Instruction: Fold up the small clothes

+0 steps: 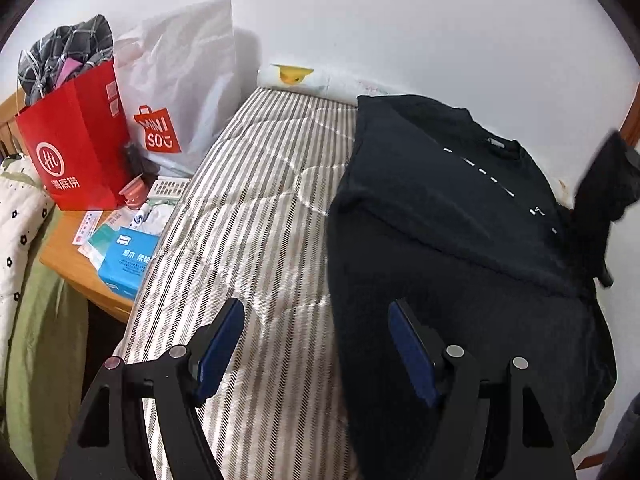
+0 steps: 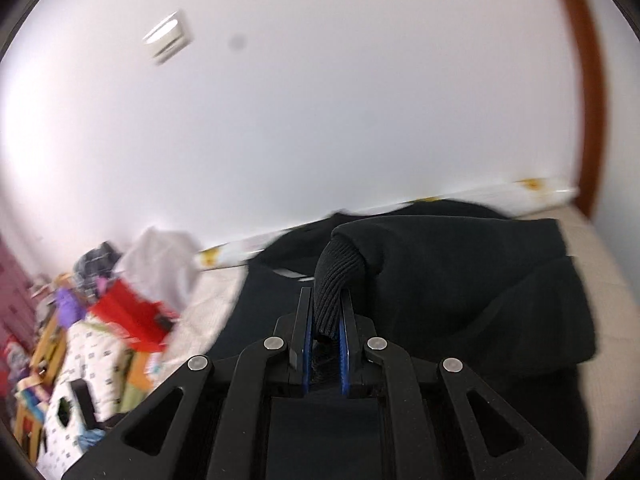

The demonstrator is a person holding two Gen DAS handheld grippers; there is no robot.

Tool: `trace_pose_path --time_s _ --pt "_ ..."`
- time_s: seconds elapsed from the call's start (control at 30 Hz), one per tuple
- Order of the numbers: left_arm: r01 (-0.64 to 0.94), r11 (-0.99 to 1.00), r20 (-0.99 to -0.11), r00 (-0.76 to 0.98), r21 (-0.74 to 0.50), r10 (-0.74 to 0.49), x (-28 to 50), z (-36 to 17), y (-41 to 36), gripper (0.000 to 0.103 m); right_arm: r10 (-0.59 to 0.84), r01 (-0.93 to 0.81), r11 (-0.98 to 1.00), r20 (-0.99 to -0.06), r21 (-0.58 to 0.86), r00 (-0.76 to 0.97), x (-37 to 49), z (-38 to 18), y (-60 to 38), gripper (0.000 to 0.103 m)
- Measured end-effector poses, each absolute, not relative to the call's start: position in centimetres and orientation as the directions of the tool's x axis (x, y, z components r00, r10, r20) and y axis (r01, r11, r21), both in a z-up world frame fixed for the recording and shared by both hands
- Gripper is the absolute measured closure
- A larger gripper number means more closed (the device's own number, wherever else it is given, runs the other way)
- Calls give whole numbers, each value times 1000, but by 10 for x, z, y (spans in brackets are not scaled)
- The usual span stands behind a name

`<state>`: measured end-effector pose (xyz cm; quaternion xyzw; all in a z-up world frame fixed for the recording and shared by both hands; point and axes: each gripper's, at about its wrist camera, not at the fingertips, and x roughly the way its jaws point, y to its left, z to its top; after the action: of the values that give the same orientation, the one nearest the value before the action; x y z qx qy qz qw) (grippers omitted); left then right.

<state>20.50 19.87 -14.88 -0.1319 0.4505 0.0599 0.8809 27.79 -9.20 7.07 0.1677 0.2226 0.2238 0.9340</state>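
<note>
1 black sweater (image 1: 440, 208) with white chest lettering is spread on the striped mattress (image 1: 248, 208) by the wall, its ribbed cuff (image 2: 334, 288) clamped in the right gripper (image 2: 326, 312). The left gripper (image 1: 316, 344) is held apart above the hem, gripping nothing. Only in the left wrist view is checked cloth seen clearly stuffed in the red paper bag (image 1: 76, 148).

Sweater (image 1: 440, 216) lying on the bed (image 1: 248, 184); bedside worktop (image 1: 76, 256) standing left of the bed, carrying paper bag (image 1: 76, 140) and tissue box (image 1: 126, 266).
</note>
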Motion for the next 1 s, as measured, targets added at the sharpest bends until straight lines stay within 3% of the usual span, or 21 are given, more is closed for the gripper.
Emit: trace_pose_path --time_s 0.33,0.5,0.7,0.83,0.9,1.0 --pt "-223 956 -808 588 -189 -23 215 -151 211 31 593 -479 804 -416 351 690 305 35 8 91" --pt "-145 958 -787 607 -247 -111 227 -147 191 31 569 -472 822 -415 319 710 300 20 -7 56" --pt "-15 963 -756 623 -268 -200 248 -135 146 31 416 -365 910 -445 199 793 285 -8 -76 54" --pt "108 957 -738 616 -268 -276 262 -129 101 31 345 -279 938 -491 206 800 287 -38 -122 54" --pt "180 957 -747 598 -229 -291 266 -131 69 31 321 -245 946 -518 210 793 288 -55 -140 54" --pt "225 968 -770 597 -109 -226 270 -138 26 22 278 -194 959 -543 207 793 284 -76 -165 54"
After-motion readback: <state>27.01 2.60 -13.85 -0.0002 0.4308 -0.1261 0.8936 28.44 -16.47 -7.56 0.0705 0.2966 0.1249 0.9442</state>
